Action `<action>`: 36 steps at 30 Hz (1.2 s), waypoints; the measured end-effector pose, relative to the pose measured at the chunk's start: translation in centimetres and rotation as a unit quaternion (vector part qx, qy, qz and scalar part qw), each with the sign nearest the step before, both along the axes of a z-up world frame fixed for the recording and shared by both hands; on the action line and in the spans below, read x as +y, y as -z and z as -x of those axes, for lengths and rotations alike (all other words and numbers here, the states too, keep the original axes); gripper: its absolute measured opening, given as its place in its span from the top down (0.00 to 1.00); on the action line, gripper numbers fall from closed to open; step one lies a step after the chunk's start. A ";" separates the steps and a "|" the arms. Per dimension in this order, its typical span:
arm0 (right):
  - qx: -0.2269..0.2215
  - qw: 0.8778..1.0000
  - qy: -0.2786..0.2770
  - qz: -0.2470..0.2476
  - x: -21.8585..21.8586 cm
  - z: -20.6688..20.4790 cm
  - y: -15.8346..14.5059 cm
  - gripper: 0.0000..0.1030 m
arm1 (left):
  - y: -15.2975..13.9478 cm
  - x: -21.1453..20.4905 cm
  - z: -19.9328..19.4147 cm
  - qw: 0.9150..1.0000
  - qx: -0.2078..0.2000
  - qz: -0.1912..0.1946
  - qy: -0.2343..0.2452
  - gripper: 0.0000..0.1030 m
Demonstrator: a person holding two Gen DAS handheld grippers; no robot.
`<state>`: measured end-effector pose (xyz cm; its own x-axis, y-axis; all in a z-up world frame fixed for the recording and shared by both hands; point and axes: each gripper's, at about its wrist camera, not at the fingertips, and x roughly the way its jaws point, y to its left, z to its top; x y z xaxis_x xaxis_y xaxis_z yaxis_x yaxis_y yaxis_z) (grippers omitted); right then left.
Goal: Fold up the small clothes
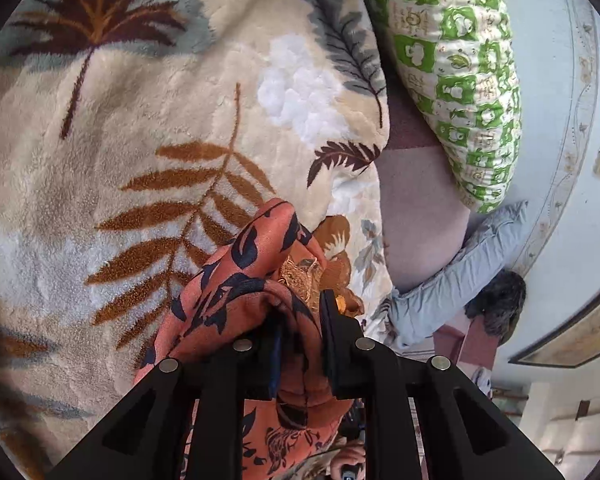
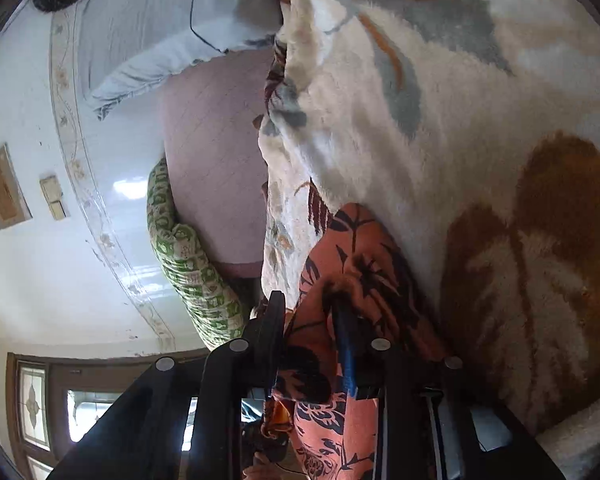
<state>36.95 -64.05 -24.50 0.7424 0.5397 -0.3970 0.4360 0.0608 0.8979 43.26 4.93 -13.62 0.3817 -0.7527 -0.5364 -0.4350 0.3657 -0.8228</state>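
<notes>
Gripping one orange garment (image 1: 236,280) with a dark leaf print, each hand-held gripper is clamped on a bunch of its cloth: the left hand-held gripper (image 1: 300,320) and the right hand-held gripper (image 2: 308,312). The garment hangs just above the leaf-patterned blanket (image 1: 120,120) on the bed, probably held at two points so it can be spread flat before folding. Counted: one garment, two grippers, one blanket, one green-checked pillow (image 1: 460,60), one grey pillow (image 1: 460,272)
</notes>
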 end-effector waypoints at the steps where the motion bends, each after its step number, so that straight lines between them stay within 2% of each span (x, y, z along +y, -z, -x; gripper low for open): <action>1: -0.007 1.000 0.013 0.003 -0.6 0.6 -0.5 0.56 | -0.5 0.4 0.1 1.000 -0.008 0.002 -0.005 0.75; 4: -0.034 0.999 0.009 0.038 -1.5 1.5 -2.9 0.52 | -2.0 1.2 0.6 0.999 -0.034 0.017 -0.016 0.72; 7: -0.044 0.992 -0.044 0.113 -0.4 1.1 -5.6 0.43 | -3.2 0.6 1.0 0.999 -0.052 -0.004 0.003 0.68; 11: -0.035 0.969 -0.118 0.216 2.1 -0.3 -7.5 0.41 | -4.8 -0.3 1.9 0.996 -0.081 -0.043 0.022 0.65; 15: -0.014 0.942 -0.169 0.290 4.6 -1.6 -7.1 0.41 | -6.6 1.1 2.5 0.994 -0.105 -0.033 0.011 0.62; 17: -0.004 0.930 -0.183 0.318 5.5 -2.3 -6.5 0.41 | -7.9 1.1 3.3 0.990 -0.126 -0.054 0.030 0.57; 20: 0.008 0.912 -0.198 0.360 6.7 -3.8 -5.7 0.41 | -8.6 -0.8 4.4 0.978 -0.153 -0.109 0.089 0.53; 24: 0.029 0.875 -0.214 0.432 8.3 -5.7 -5.1 0.41 | -7.4 -4.8 4.2 0.951 -0.149 -0.213 0.168 0.54; 25: 0.031 0.868 -0.220 0.444 8.6 -6.1 -5.0 0.44 | -6.9 -5.7 3.8 0.944 -0.143 -0.234 0.183 0.54; 26: 0.028 0.862 -0.223 0.454 8.8 -6.4 -5.2 0.61 | -6.6 -6.6 3.2 0.936 -0.139 -0.259 0.194 0.55; 27: 0.014 0.864 -0.224 0.450 8.6 -6.6 -5.6 0.94 | -6.3 -7.3 2.6 0.927 -0.136 -0.290 0.195 0.58; 29: 0.005 0.879 -0.194 0.436 7.5 -6.4 -6.3 0.92 | -5.7 -8.1 1.2 0.915 -0.132 -0.332 0.189 0.67; 30: 0.010 0.884 -0.183 0.430 6.9 -6.5 -6.3 0.92 | -5.2 -8.2 0.3 0.911 -0.122 -0.349 0.182 0.69; 31: 0.030 0.885 -0.184 0.426 6.4 -6.9 -5.6 0.92 | -4.3 -8.1 -0.5 0.911 -0.102 -0.360 0.174 0.75; 32: 0.055 0.884 -0.190 0.424 6.1 -7.2 -4.7 0.92 | -3.3 -8.0 -1.4 0.912 -0.081 -0.365 0.170 0.78; 33: 0.074 0.882 -0.198 0.421 6.0 -7.3 -3.7 0.92 | -2.5 -7.7 -1.9 0.913 -0.066 -0.368 0.165 0.89; 34: 0.081 0.882 -0.206 0.417 6.1 -7.4 -3.1 0.92 | -2.5 -7.6 -2.1 0.915 -0.061 -0.366 0.156 0.93; 35: 0.082 0.881 -0.206 0.418 6.2 -7.3 -3.1 0.91 | -2.7 -7.2 -2.3 0.921 -0.057 -0.356 0.147 0.93; 36: 0.078 0.882 -0.200 0.420 6.2 -7.0 -3.6 0.86 | -2.9 -6.6 -2.2 0.929 -0.047 -0.340 0.139 0.93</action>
<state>43.97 -57.87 -20.88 0.4611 0.2129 -0.8614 0.3429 0.8526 0.3943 45.42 -1.70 -10.67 0.2937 -0.3277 -0.8980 -0.1840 0.9024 -0.3896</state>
